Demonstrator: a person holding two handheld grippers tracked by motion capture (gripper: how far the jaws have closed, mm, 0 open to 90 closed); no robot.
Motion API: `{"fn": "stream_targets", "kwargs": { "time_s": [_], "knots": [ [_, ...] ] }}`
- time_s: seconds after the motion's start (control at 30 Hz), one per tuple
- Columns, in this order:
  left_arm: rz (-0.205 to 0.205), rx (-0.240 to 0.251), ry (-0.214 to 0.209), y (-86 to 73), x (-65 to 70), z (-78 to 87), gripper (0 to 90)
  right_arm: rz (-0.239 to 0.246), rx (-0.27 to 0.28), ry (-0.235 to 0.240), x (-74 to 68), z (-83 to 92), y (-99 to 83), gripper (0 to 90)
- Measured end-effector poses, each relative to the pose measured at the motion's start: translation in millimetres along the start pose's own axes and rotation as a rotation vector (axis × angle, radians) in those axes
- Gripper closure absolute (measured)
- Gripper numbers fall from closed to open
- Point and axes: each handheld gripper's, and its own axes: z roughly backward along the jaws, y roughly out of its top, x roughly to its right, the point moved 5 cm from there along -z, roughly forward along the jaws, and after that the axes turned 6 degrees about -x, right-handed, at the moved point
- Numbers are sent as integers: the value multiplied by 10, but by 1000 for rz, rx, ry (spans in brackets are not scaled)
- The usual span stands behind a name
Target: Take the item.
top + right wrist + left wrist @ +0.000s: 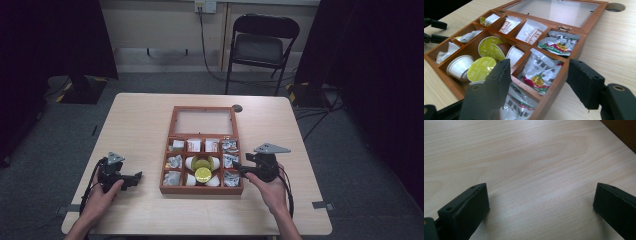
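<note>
1. While the wooden box [202, 189] is lying near the middle of the table [145, 120], its long axis is being run from the person's edge toward the far edge, with the glass lid [204, 121] laid open flat on the far side and the compartments turned toward the person.
2. Just beside the box's right wall, the right gripper [239, 169] is being held by the right hand [270, 192], pointed leftward at the box; in the right gripper view its jaws are being kept wide apart, one over the compartments and one outside the box wall, with nothing clamped.
3. Well apart from the box's left side, the left gripper [136, 178] is being held low over the table by the left hand [102, 196], pointed rightward toward the box; its jaws are being kept apart over bare wood.
4. White capsules [482, 68] with yellow-green lids are being held in the large central compartment, lying at mixed angles.
5. Crinkled sachets [541, 72] with green and red print are being held in the right-hand compartments.
6. Flat packets [531, 32] bearing orange writing are being kept in the far row; the writing cannot be read.
</note>
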Motion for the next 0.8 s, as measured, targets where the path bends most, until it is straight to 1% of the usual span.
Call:
{"fn": "stream_targets", "kwargs": {
  "time_s": [0.3,0.6,0.67,0.73,0.8],
  "knots": [
    [0,0,0,0,0,0,0,32,-3,35,-131,-79,121,354],
    [-1,0,0,-1,0,1,0,75,-13,70,-289,-229,240,362],
    [0,0,0,-1,0,1,0,84,-16,71,-317,-254,265,356],
    [-4,-3,-1,-2,-2,3,0,99,-13,81,-373,-301,310,349],
    [-4,-3,-1,-2,-2,3,0,104,-15,86,-390,-322,317,349]
  ]
}}
